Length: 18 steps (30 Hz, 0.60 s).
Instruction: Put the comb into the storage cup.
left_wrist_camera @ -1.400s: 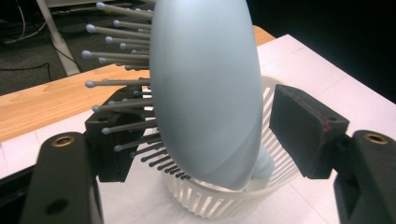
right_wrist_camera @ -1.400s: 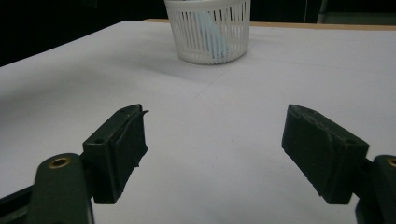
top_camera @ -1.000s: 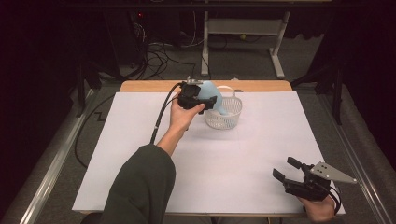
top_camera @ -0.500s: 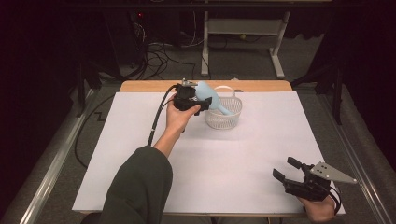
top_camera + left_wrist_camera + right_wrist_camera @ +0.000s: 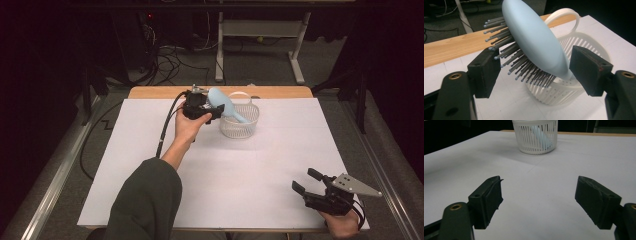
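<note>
A light blue hairbrush [image 5: 223, 103] stands tilted in a white slatted basket [image 5: 240, 123] at the far middle of the table, handle down inside, head leaning out to the left. In the left gripper view the hairbrush [image 5: 534, 37] shows its grey bristles facing the left jaw, with the basket [image 5: 579, 82] behind it. My left gripper [image 5: 215, 112] [image 5: 536, 72] is open, its jaws standing either side of the brush head. My right gripper [image 5: 302, 181] [image 5: 539, 200] is open and holds nothing, low over the table's near right corner. It looks toward the basket [image 5: 536, 137].
A white sheet [image 5: 240, 175] covers the table, with a wooden strip [image 5: 150, 92] bare along the far edge. A black cable [image 5: 167, 125] trails from the left gripper off the left side. Beyond the table stand a white frame's legs [image 5: 295, 55] and floor cables [image 5: 165, 55].
My left gripper has drawn back to the left, away from the basket. The brush now leans in the basket. The right gripper has not moved.
</note>
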### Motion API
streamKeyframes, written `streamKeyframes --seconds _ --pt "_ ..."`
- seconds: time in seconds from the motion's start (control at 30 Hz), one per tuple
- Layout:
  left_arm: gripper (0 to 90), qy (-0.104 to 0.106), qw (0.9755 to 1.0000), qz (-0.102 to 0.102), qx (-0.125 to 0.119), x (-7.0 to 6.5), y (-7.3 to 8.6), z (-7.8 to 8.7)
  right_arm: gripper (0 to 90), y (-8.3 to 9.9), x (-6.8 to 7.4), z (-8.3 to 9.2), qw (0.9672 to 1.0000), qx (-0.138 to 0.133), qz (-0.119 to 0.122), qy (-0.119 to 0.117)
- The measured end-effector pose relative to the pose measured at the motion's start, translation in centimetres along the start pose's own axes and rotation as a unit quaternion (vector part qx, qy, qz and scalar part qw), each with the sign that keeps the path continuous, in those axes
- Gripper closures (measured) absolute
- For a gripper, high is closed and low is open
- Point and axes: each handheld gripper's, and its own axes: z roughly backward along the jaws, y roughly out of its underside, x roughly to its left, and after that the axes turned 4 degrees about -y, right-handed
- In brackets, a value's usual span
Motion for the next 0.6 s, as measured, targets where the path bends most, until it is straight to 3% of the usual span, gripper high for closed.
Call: streamKeyframes --seconds 0.6 --pt "26.1 -0.005 0.9997 -0.004 -0.023 0.7 -0.3 2.1 22.4 0.0 0.0 -0.1 1.0 0.001 0.0 0.002"
